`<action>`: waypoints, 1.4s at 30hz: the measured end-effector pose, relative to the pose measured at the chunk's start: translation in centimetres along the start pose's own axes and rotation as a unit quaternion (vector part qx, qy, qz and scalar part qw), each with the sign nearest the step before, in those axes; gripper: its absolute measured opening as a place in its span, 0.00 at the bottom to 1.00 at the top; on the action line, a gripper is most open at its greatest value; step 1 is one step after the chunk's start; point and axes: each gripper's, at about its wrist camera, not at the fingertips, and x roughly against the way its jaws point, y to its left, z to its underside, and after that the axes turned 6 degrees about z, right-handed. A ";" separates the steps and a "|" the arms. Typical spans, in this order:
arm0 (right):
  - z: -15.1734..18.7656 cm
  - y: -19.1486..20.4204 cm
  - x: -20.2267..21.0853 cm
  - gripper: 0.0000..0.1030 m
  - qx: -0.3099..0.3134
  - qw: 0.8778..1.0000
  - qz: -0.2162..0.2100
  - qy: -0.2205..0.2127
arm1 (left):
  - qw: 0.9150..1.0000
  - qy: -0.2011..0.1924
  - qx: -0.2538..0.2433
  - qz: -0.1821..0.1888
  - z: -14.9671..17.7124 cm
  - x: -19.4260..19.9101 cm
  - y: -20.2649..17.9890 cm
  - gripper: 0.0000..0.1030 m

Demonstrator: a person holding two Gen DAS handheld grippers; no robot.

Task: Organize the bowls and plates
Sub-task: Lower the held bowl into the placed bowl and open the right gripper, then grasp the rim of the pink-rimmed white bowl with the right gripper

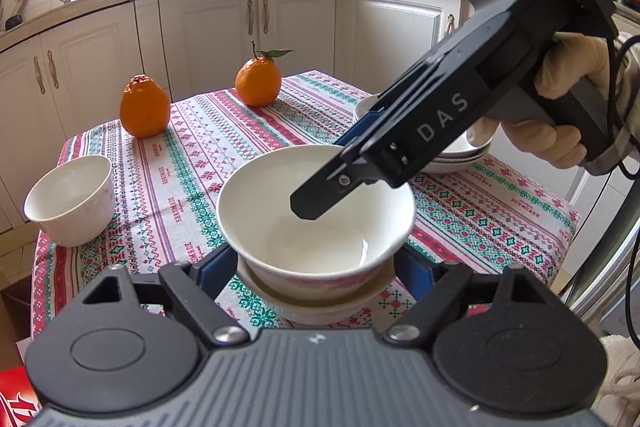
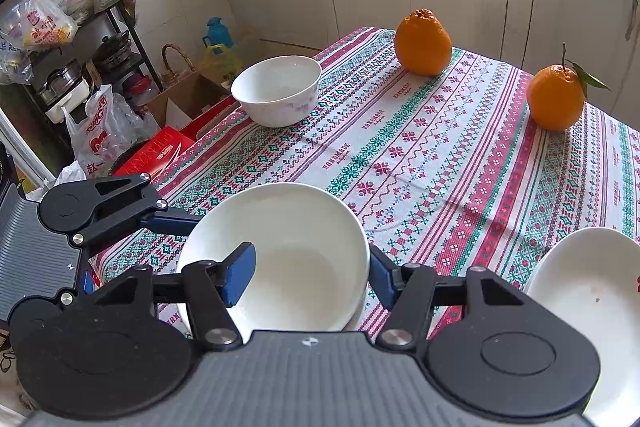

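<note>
My right gripper [image 2: 308,273] had one blue pad [image 2: 240,275] inside the white bowl [image 2: 280,247] and the other outside its rim, pinching the wall. My left gripper [image 1: 316,267] stood spread either side of that bowl's base. The bowl was glossy, plain inside, pink-patterned outside, nested in a second bowl [image 1: 312,301] on the tablecloth [image 1: 192,147]. Another bowl [image 1: 70,199] and stacked plates [image 1: 460,153] sat apart, beside two oranges [image 1: 145,107].
</note>
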 end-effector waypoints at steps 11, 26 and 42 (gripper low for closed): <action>-0.1 0.1 0.5 0.75 0.006 1.000 0.001 -0.014 | 1.000 0.000 -0.006 0.003 0.0 -0.1 -0.2 0.87; 0.3 2.2 0.4 1.00 0.048 0.998 0.027 -0.020 | 1.000 -0.013 -0.003 -0.010 0.9 2.3 0.6 0.93; -1.2 4.4 -0.6 1.00 0.106 0.991 0.078 -0.003 | 0.999 -0.028 0.006 -0.038 2.2 4.3 3.3 0.93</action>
